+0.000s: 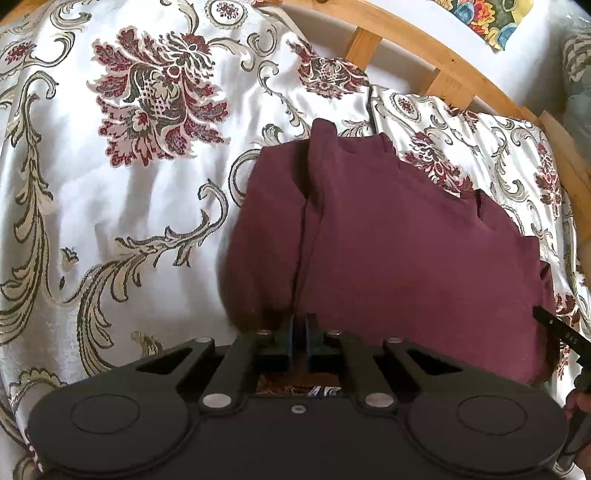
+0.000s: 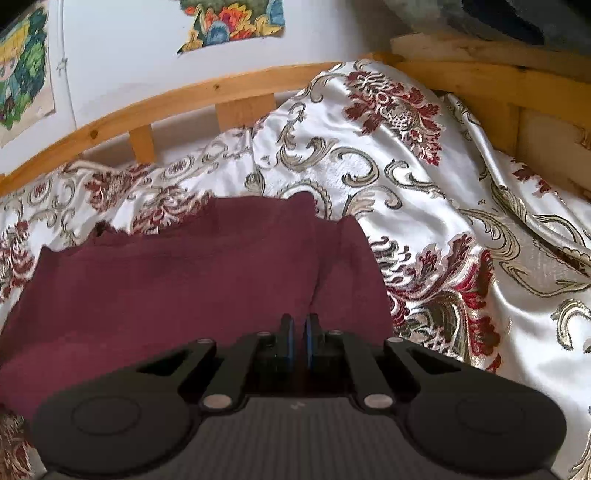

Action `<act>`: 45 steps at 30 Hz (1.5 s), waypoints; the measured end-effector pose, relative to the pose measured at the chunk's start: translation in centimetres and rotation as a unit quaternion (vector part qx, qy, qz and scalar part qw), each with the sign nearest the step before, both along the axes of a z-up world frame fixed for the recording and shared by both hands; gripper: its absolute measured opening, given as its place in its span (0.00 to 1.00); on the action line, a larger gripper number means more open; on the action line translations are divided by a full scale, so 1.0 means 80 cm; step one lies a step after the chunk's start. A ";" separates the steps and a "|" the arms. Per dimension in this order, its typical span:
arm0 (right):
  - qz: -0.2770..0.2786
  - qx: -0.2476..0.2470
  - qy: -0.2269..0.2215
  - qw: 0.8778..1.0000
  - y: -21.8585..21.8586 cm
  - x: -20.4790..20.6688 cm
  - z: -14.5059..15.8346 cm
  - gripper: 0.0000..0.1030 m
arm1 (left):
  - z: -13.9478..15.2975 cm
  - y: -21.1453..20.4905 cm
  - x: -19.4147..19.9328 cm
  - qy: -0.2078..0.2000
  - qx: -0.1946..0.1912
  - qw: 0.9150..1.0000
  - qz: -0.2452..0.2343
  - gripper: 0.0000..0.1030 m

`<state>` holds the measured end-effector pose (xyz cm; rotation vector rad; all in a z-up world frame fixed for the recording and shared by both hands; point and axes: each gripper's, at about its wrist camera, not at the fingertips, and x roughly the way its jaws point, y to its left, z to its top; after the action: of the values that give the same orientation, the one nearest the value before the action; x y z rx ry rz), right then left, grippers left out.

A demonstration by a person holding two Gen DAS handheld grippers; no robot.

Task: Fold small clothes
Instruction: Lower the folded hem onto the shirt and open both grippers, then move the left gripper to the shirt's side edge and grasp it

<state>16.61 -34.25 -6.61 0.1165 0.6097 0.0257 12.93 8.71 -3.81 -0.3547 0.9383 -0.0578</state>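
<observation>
**Maroon garment pinched at both near corners on a brocade bedspread**

Lying across the middle of the bed: a maroon garment (image 1: 406, 251), matte, soft knit or cotton weave, partly folded into a rough rectangle with a long vertical crease down its left part and a stepped, uneven far edge. Seen again from the right wrist (image 2: 166, 280) as a broad dull-red slab with a raised fold toward its right side.

Beneath it, a satin bedspread (image 1: 122, 229), glossy white, woven with burgundy flower medallions and olive-gold scrolling leaves, rumpled into shallow ridges and heaped higher toward the right end (image 2: 424, 192).

Left gripper (image 1: 298, 325): black plastic linkage, blue pads, clenched on the near edge of the garment right at the crease. Right gripper (image 2: 298, 326): same build, jaws drawn nearly together with only a thin slit between the blue pads, cloth bunched at the tips; pinching the near edge as far as can be told.

At the right border of the left view, a black finger of the other tool (image 1: 561, 332) bearing small pale lettering that seems to read "DAS", too small to be sure.

Along the far side, a curved pale-wood bed rail (image 1: 436, 70) with short slats, close behind the garment's far edge. White wall above with colourful cartoon pictures (image 2: 236, 22). Open bedspread to the left of the garment; to its right, less flat room before the heaped cloth and wooden corner.
</observation>
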 end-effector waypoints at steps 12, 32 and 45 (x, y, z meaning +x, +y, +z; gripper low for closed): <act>-0.006 0.012 -0.012 1.000 -0.004 -0.003 0.003 0.15 | -0.001 0.004 0.000 0.006 -0.010 1.000 0.012 0.21; 0.006 -0.011 -0.073 0.997 0.035 -0.057 0.037 1.00 | 0.025 0.005 -0.007 -0.056 0.011 0.998 0.016 0.97; 0.094 -0.092 -0.071 0.989 0.146 -0.070 0.004 1.00 | -0.011 0.033 0.038 -0.022 -0.038 0.999 0.023 0.99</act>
<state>10.99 -22.55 -6.25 -0.1216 0.4771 0.1588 15.95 11.34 -4.68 -0.4431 0.8860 -0.0578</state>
